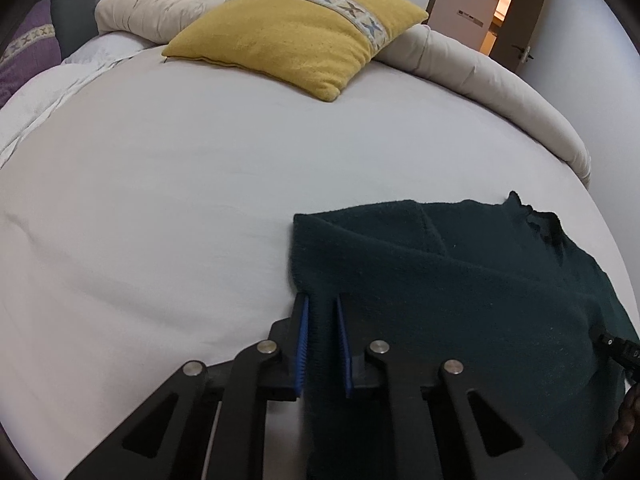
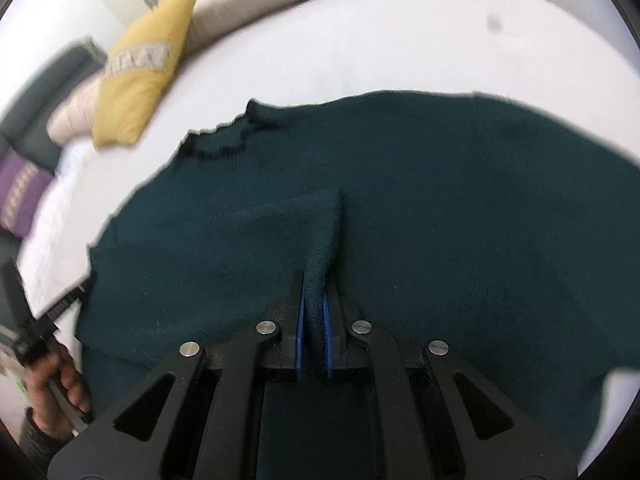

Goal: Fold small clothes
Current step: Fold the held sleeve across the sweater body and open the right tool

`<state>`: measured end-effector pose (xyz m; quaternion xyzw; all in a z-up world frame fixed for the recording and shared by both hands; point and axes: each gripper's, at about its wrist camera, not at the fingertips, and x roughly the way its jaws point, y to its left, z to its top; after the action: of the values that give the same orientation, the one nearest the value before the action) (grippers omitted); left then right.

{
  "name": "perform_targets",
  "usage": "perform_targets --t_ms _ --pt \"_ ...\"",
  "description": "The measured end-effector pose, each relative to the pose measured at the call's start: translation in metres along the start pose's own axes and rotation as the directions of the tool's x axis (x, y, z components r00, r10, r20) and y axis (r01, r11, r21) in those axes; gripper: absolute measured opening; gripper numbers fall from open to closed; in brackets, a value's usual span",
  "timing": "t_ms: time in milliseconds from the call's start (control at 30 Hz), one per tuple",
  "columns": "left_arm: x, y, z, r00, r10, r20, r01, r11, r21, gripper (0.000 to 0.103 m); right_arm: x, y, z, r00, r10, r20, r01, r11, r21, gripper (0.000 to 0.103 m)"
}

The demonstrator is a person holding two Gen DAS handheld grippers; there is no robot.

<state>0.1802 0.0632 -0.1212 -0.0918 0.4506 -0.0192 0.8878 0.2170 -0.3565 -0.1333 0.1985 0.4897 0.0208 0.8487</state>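
Observation:
A dark green knitted sweater (image 1: 460, 280) lies on the white bed sheet (image 1: 160, 200), its neckline toward the far side. My left gripper (image 1: 320, 308) is shut on the sweater's left edge near the hem, cloth pinched between its blue pads. In the right wrist view the sweater (image 2: 440, 200) fills the middle. My right gripper (image 2: 316, 288) is shut on a raised ridge of its cloth, lifted slightly off the rest. The neckline (image 2: 224, 140) shows at upper left. The left gripper's body and the hand holding it (image 2: 48, 360) appear at the left edge.
A yellow cushion (image 1: 296, 36) lies at the far side of the bed, with a rolled beige duvet (image 1: 480, 76) behind it. A purple cushion (image 1: 24, 56) sits far left. An open door (image 1: 516, 12) is at the back right.

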Motion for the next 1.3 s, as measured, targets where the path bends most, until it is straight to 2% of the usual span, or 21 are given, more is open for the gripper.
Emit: perform_targets --t_ms 67,167,200,267,333,433,533,600,633,667,733,800,900,967,1033,1067,1133,1200,1267,1300 --pt "0.001 0.000 0.000 1.000 -0.003 -0.002 0.003 1.000 -0.004 0.015 -0.002 -0.003 0.002 1.000 0.018 0.002 -0.018 0.999 0.029 0.006" --pt "-0.003 0.003 0.001 1.000 -0.024 -0.005 0.024 0.999 -0.025 0.019 -0.008 -0.001 0.007 1.000 -0.006 0.012 0.005 1.000 0.030 0.008" --pt "-0.005 0.005 0.001 1.000 -0.029 -0.008 0.029 0.999 -0.037 0.020 -0.013 -0.002 0.008 1.000 -0.013 0.024 0.012 0.999 0.042 0.012" --pt "-0.015 0.011 0.002 1.000 -0.016 0.004 0.016 0.998 -0.068 0.022 -0.029 -0.007 0.010 0.995 -0.071 0.065 0.067 0.996 0.066 0.013" --pt "-0.033 0.014 0.003 0.999 0.004 0.052 0.001 0.995 -0.095 0.022 -0.048 -0.005 0.011 0.988 -0.104 0.117 0.096 0.993 0.071 0.013" --pt "-0.047 -0.004 0.004 0.996 -0.034 0.084 0.038 0.998 -0.047 0.022 -0.060 0.019 0.010 0.989 -0.032 0.148 0.032 0.999 -0.002 0.013" --pt "-0.042 -0.030 -0.002 0.996 -0.072 0.046 0.071 0.997 0.032 0.022 -0.044 0.052 0.004 0.992 0.092 0.082 -0.086 0.994 -0.073 0.013" --pt "-0.024 -0.037 -0.011 0.999 -0.035 -0.011 0.036 0.997 0.062 0.022 -0.022 0.062 -0.004 0.994 0.109 0.012 -0.107 0.990 -0.087 0.013" --pt "-0.013 -0.036 -0.016 0.999 -0.024 -0.041 0.027 0.997 0.074 0.024 -0.011 0.060 -0.008 0.996 0.088 -0.023 -0.089 0.993 -0.081 0.009" --pt "-0.009 -0.032 -0.022 0.999 -0.039 -0.018 0.040 0.995 0.088 0.024 0.001 0.052 -0.014 0.997 0.047 -0.055 -0.050 0.997 -0.063 0.008" --pt "-0.011 -0.030 -0.025 0.999 -0.053 0.005 0.052 0.992 0.114 0.024 -0.003 0.033 -0.021 0.993 0.121 -0.010 -0.121 0.992 -0.031 0.004" --pt "-0.011 -0.031 -0.023 0.999 -0.051 0.000 0.051 0.990 0.131 0.024 -0.012 0.020 -0.025 0.993 0.116 0.008 -0.116 0.993 0.002 0.004" --pt "-0.011 -0.028 -0.022 0.998 -0.066 0.007 0.064 0.992 0.108 0.024 -0.036 0.016 -0.027 0.996 0.065 0.065 -0.068 0.997 0.037 0.012" --pt "-0.011 -0.028 -0.022 0.998 -0.056 0.014 0.054 0.992 0.116 0.024 -0.046 0.014 -0.029 0.993 0.063 0.103 -0.066 0.997 0.032 0.014" --pt "-0.010 -0.032 -0.024 0.999 -0.040 0.011 0.038 0.990 0.138 0.024 -0.033 0.007 -0.033 0.998 0.047 0.042 -0.049 0.998 0.029 0.014" --pt "-0.011 -0.032 -0.023 0.999 -0.039 0.004 0.038 0.990 0.138 0.024 -0.034 -0.002 -0.035 0.995 0.087 0.042 -0.089 0.995 0.038 0.013" --pt "-0.016 -0.028 -0.023 0.999 -0.048 -0.014 0.049 0.992 0.114 0.025 -0.056 -0.018 -0.036 0.995 0.088 0.054 -0.093 0.992 0.085 0.017" --pt "-0.027 -0.026 -0.022 0.998 -0.065 -0.015 0.066 0.995 0.074 0.033 -0.085 -0.034 -0.043 0.995 0.052 0.082 -0.063 0.989 0.133 0.017" --pt "-0.043 -0.033 -0.025 0.996 -0.087 0.010 0.086 0.994 0.064 0.042 -0.125 -0.068 -0.055 0.981 0.094 0.172 -0.127 0.973 0.191 0.031" --pt "-0.049 -0.037 -0.026 0.995 -0.101 0.019 0.100 0.993 0.064 0.047 -0.143 -0.089 -0.062 0.974 0.086 0.211 -0.136 0.962 0.236 0.055"
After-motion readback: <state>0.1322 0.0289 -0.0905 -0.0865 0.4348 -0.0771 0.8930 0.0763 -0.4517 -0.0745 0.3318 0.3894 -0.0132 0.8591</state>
